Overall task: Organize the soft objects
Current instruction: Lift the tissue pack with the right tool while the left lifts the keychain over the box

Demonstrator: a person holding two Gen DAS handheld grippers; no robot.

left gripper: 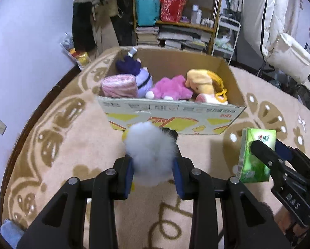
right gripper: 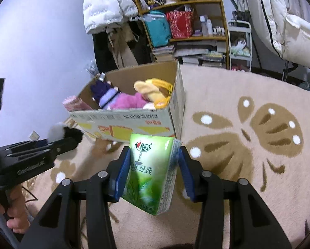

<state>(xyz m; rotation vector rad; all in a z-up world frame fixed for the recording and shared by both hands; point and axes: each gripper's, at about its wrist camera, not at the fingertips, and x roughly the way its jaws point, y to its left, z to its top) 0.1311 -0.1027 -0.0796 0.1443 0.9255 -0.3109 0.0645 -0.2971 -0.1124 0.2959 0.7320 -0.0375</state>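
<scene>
My left gripper (left gripper: 153,164) is shut on a fluffy white plush toy (left gripper: 149,151) with black and yellow parts, held above the carpet just before the cardboard box (left gripper: 171,116). My right gripper (right gripper: 153,166) is shut on a green tissue pack (right gripper: 150,172), held to the right of the left gripper; the pack also shows in the left wrist view (left gripper: 254,155). The box holds a pink roll (left gripper: 119,85), a purple doll (left gripper: 134,70), a pink plush (left gripper: 171,87) and a yellow plush (left gripper: 204,83).
The box stands on a beige carpet (right gripper: 248,145) with brown butterfly patterns. A cluttered wooden shelf (left gripper: 175,14) and hanging clothes stand behind the box. A white chair (left gripper: 290,60) is at the far right. A blue cloth (left gripper: 9,232) lies at the lower left.
</scene>
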